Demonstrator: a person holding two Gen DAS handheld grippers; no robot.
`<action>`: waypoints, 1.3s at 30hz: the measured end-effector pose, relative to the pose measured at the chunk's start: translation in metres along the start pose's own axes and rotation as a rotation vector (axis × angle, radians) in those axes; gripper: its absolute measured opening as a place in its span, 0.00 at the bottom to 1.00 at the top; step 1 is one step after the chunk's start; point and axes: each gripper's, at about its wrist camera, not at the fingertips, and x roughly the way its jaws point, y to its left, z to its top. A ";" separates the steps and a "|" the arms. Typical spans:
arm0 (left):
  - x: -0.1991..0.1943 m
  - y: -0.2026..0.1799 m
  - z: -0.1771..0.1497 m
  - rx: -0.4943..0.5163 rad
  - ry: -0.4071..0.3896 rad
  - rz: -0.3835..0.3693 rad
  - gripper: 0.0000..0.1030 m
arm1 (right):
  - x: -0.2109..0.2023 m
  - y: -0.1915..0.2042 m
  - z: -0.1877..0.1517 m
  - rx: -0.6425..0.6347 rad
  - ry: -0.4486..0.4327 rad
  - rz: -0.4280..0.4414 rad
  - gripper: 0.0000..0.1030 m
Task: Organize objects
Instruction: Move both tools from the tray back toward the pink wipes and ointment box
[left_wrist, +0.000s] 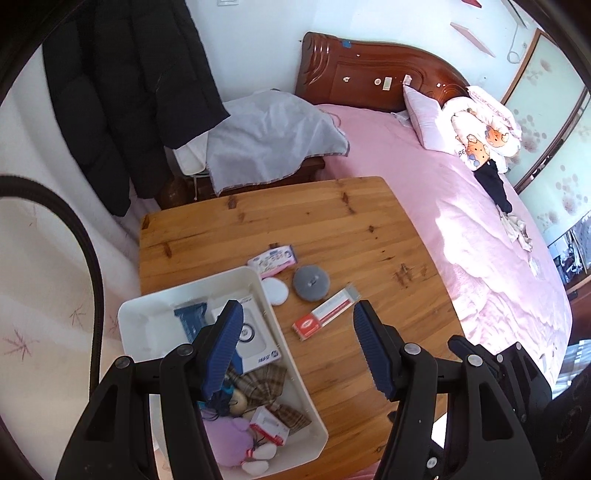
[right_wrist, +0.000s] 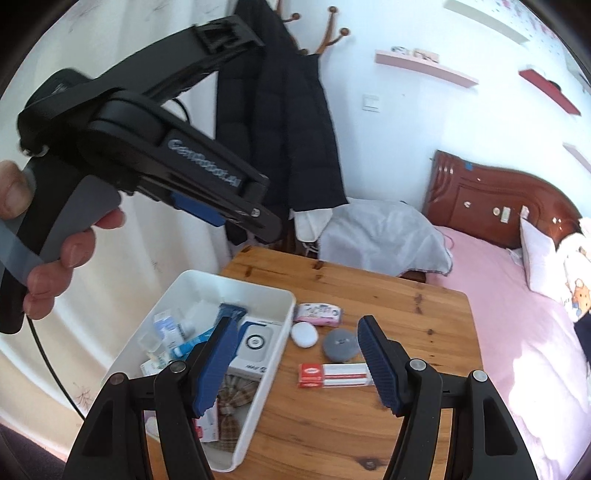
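While both jaws stand apart and empty, left gripper and right gripper hover over wooden table; white plastic bin sits cluttered.

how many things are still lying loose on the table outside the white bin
4, all beside the white bin: pink tissue pack at its corner, white oval case, grey round disc, red-and-white box nearest. Grippers may hide others.
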 end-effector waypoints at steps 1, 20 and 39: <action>0.002 -0.002 0.002 0.003 0.000 0.000 0.64 | 0.001 -0.005 0.000 0.008 0.001 -0.002 0.67; 0.082 -0.044 0.048 0.144 0.074 0.058 0.64 | 0.058 -0.109 -0.042 0.178 0.120 -0.024 0.67; 0.266 -0.023 0.050 0.460 0.471 0.207 0.65 | 0.177 -0.154 -0.088 0.435 0.382 0.213 0.67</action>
